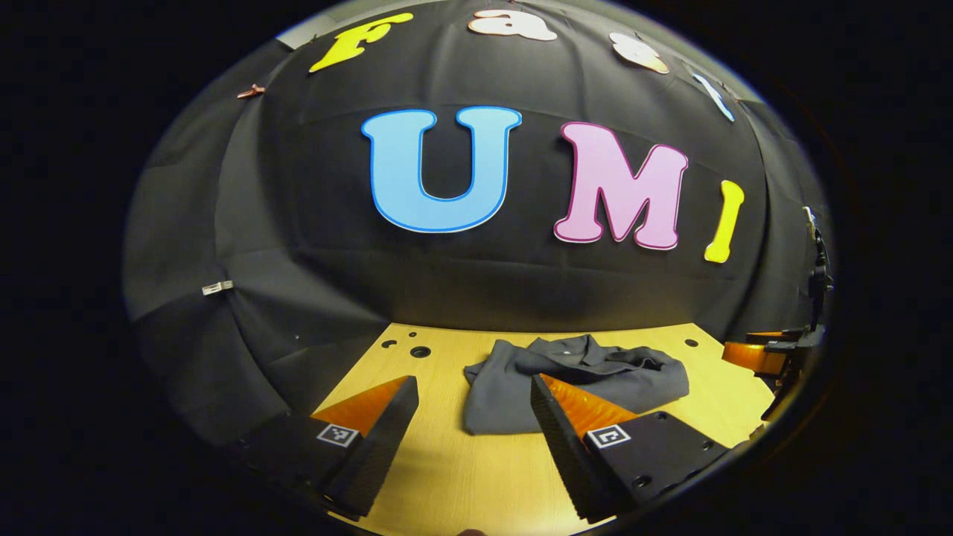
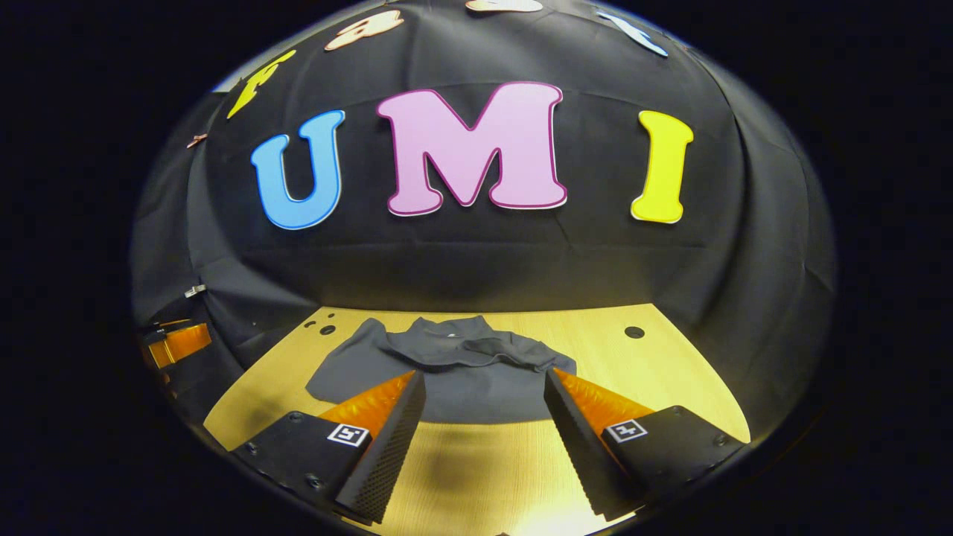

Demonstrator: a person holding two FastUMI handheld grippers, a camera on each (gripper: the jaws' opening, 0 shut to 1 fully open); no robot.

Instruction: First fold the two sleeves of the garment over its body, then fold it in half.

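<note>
Garment (image 1: 573,380) lies on table (image 1: 461,476) ahead of both spread tongs (image 1: 474,394).

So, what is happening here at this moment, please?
A person holds a two-finger gripper in each hand over a wooden table. A dark grey garment lies on it, rumpled, with some cloth already lying over its body. The left gripper and the right gripper are both open, short of the garment, and neither touches it. The fold in half does not look done yet.
</note>
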